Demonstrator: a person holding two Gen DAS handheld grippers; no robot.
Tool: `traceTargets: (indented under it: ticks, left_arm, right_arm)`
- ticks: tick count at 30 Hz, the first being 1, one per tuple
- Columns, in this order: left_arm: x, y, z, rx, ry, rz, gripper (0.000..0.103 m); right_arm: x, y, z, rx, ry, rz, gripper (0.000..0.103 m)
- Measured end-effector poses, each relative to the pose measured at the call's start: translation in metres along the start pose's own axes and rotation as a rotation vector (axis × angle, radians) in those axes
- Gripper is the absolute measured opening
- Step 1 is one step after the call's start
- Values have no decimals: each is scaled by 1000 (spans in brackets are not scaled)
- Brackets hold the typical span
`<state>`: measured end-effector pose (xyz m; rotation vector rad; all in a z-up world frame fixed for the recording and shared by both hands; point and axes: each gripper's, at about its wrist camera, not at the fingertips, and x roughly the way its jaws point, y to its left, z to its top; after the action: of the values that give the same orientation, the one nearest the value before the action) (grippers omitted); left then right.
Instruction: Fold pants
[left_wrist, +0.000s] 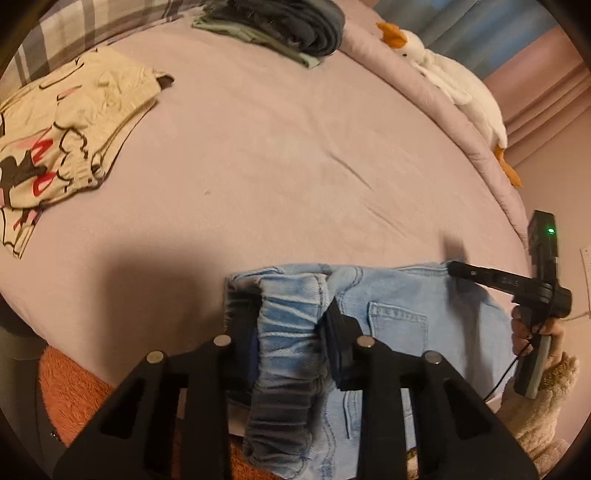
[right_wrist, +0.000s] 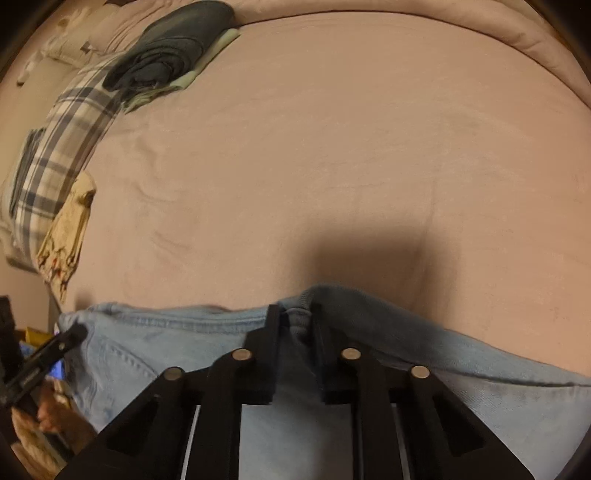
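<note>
Light blue jeans (left_wrist: 399, 306) lie at the near edge of a pink bed (left_wrist: 280, 155), back pocket up. My left gripper (left_wrist: 288, 317) is shut on the bunched elastic waistband (left_wrist: 286, 332) at the jeans' left end. In the right wrist view my right gripper (right_wrist: 293, 314) is shut on a fold of the jeans (right_wrist: 166, 343) at their far edge. The right gripper (left_wrist: 456, 267) also shows at the right of the left wrist view, held by a hand (left_wrist: 524, 328) in a fluffy sleeve. The left gripper (right_wrist: 72, 334) shows at the lower left of the right wrist view.
A cream printed garment (left_wrist: 55, 147) lies at the left of the bed. A stack of dark folded clothes (left_wrist: 288, 26) sits at the far side, beside a plaid pillow (right_wrist: 66, 147). A white plush goose (left_wrist: 454, 85) lies along the right edge. An orange fuzzy rug (left_wrist: 70, 387) is below.
</note>
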<state>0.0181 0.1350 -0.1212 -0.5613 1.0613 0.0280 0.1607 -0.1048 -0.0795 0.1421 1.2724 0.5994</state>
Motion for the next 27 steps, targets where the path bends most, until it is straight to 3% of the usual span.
traceTargets:
  ticks: [5,8,15,21,23,24,26,27]
  left_arm:
    - [-18,-8,6,7,-63,-12,25]
    - [-27,-2,12,6,-107,8,25]
    - [14,20,22,-2,-48,87,28]
    - [13,10,27,32,-44,165,39]
    - [3,6,31,45,-49,200,56]
    - [-4,5,32,48,-69,207,60]
    - [-22,1,36,35,-128,206,71]
    - [-32,-4,39,22,-163,185,72]
  right_arm:
    - [-37,2,5,29,-85,32,11]
    - [-36,8,12,33,-100,78,11]
    - [23,19,25,59,-29,-31,11]
    - [12,12,23,85,-96,-59,12]
    - [-6,-3,15,120,-123,-18,30]
    - [-18,-12,11,135,-151,-15,44]
    - [-52,-34,-2,169,-239,-33,50]
    - [-66,-46,-9,190,-268,-47,50]
